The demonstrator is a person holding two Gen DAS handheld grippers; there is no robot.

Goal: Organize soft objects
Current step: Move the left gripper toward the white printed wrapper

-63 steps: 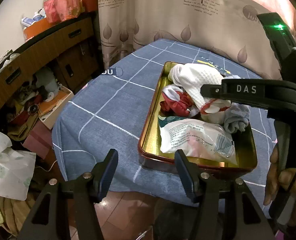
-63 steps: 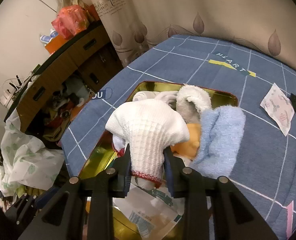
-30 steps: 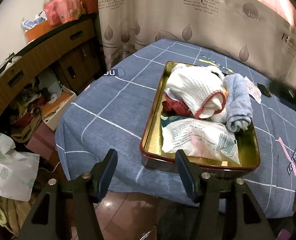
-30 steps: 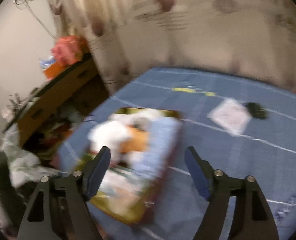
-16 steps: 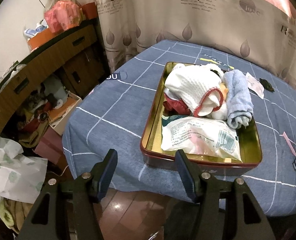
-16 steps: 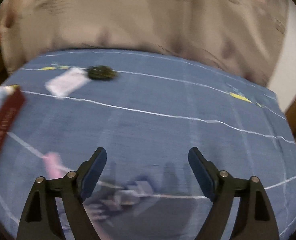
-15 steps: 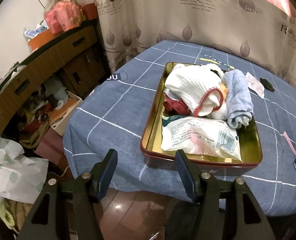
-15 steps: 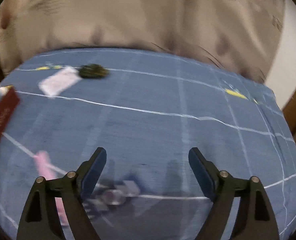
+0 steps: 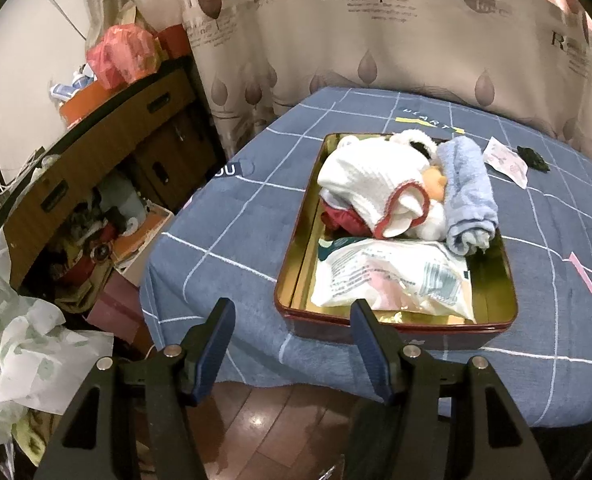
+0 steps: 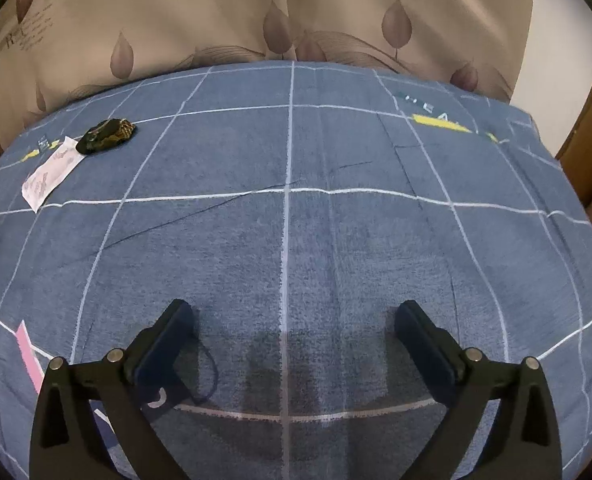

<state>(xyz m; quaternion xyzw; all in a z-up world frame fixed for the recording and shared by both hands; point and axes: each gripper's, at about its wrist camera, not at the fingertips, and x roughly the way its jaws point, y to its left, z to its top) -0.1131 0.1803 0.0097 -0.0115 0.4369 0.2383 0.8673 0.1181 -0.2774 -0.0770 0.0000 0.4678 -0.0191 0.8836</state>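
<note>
A gold tin tray with a red rim (image 9: 296, 248) sits on the blue checked tablecloth (image 9: 236, 216). In it lie a white knitted cloth with red trim (image 9: 372, 184), a rolled light blue towel (image 9: 470, 196), a red cloth (image 9: 338, 220), an orange soft item (image 9: 436, 178) and a plastic packet (image 9: 392, 280). My left gripper (image 9: 292, 344) is open and empty, just before the tray's near edge. My right gripper (image 10: 292, 344) is open and empty, low over bare tablecloth (image 10: 296, 220) to the right of the tray.
A white sachet (image 10: 50, 172) and a small dark object (image 10: 106, 135) lie on the cloth right of the tray; both also show in the left wrist view. A beige curtain (image 10: 256, 12) hangs behind. A cluttered wooden cabinet (image 9: 96, 128) and plastic bags (image 9: 24, 352) stand left of the table.
My right gripper let go of the white knitted cloth into the tray, opened, and swung right over bare tablecloth. My left gripper has hardly moved.
</note>
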